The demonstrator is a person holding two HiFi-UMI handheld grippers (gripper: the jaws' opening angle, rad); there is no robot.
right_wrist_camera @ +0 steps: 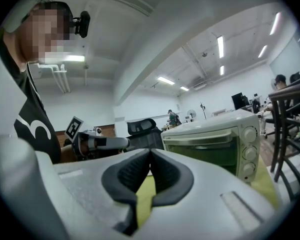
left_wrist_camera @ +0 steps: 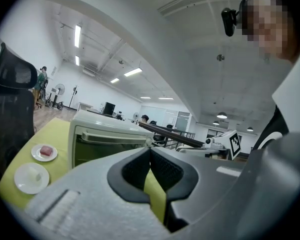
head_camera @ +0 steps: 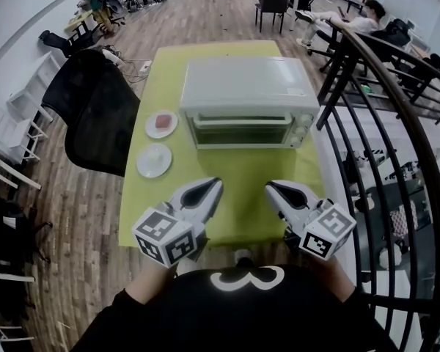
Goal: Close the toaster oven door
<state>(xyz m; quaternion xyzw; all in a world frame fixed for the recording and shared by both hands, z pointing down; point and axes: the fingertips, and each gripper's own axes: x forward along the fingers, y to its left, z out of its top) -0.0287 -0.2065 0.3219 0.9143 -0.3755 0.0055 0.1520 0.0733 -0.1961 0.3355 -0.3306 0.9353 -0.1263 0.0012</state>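
- Tools: the left gripper [head_camera: 215,183] and the right gripper [head_camera: 269,186] both had their jaws fully together with nothing between them. Both were held low over the near edge of the table, well apart from the appliance.
- Location: the toaster oven [head_camera: 246,85] stood toward the far end of the table, its front facing the person. Its door [head_camera: 238,133] appeared upright and flush with the casing, so the closing was judged already done.
- Handling: the body looked like rigid sheet metal, heavy enough to stay put under a light push. The door was judged to be a stiff, hinged glass panel, breakable if slammed.
- Hold point: the bar handle [head_camera: 238,120] along the door's top edge was the proper contact. Closed jaw tips could press there or on the frame, not on the glass. The knobs [head_camera: 302,127] at the right were to be avoided.
- Surface: a green cloth [head_camera: 242,196] covered the table and might slide under a hard shove. Two plates [head_camera: 161,124] sat left of the oven, one carrying a pinkish item.
- Room: an open office with a wood floor [head_camera: 81,218], a black chair [head_camera: 95,116] on the left, a dark railing [head_camera: 381,108] on the right, and people seated far off.
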